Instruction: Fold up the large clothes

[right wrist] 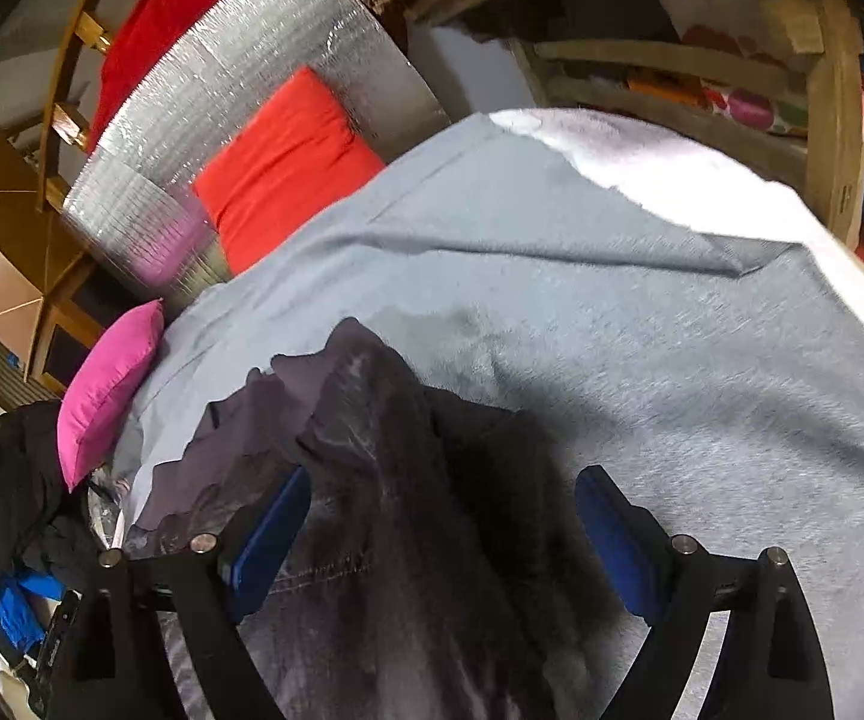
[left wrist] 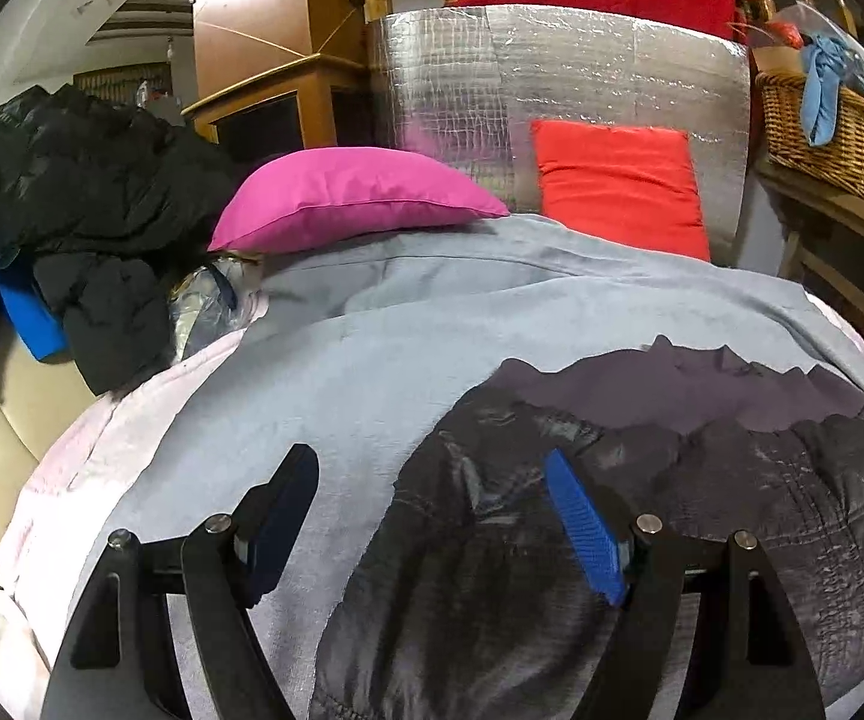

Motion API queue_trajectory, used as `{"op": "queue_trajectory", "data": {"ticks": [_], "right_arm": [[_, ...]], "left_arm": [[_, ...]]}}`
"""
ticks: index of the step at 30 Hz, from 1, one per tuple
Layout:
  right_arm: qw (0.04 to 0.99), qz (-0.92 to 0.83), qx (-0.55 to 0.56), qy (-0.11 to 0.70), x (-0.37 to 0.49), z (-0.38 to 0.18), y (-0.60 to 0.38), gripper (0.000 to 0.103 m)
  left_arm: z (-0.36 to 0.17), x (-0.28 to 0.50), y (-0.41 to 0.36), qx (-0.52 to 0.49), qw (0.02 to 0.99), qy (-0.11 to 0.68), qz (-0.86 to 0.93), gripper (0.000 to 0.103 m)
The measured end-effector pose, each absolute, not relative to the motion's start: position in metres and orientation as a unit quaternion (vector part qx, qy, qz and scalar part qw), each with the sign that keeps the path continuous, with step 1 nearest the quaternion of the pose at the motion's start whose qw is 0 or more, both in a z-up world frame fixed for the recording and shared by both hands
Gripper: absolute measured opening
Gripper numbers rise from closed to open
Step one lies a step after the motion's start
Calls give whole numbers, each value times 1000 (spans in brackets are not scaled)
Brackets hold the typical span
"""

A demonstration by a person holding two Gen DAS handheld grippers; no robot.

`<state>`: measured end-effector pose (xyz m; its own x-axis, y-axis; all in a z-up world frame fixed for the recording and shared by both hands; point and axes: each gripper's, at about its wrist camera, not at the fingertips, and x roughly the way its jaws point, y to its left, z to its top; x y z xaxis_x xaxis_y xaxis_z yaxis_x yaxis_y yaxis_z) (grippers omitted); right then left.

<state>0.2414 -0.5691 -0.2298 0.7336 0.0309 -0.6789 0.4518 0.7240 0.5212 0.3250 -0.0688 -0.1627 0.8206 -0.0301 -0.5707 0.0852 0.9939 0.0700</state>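
A dark grey, slightly shiny jacket (left wrist: 642, 480) lies crumpled on a light grey sheet (left wrist: 372, 360) that covers the bed. My left gripper (left wrist: 435, 519) hovers open over the jacket's left edge. Its right pad (left wrist: 582, 531) is above the dark fabric and its left finger (left wrist: 285, 516) is above the sheet. In the right wrist view the same jacket (right wrist: 384, 480) runs up between the fingers of my right gripper (right wrist: 444, 540). That gripper stands wide open and neither blue pad (right wrist: 615, 546) presses on the cloth. The sheet (right wrist: 612, 300) spreads to the right.
A pink pillow (left wrist: 348, 198) and a red pillow (left wrist: 618, 186) lean on a silver foil panel (left wrist: 552, 72) at the bed's head. Black and blue jackets (left wrist: 72, 192) are piled at the left. A wicker basket (left wrist: 822, 126) and wooden shelves (right wrist: 732, 60) stand at the right.
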Motion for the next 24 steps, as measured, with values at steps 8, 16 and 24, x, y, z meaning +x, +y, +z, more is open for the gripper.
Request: {"op": "queue_trajectory", "data": {"ticks": [8,16,24], "right_arm": [[842,-166,290,423,273,-256,-553,82],[887,-149,293,325,245,-216,-547,81],[922,-60,252,288,249,-195,-509,81]], "left_arm": [[-165,325,-73,61,953,296,-28,79],[-163,323,-66,60,954,293,-23,79],[-165,325,-66,62,952,297,-23,79]]}}
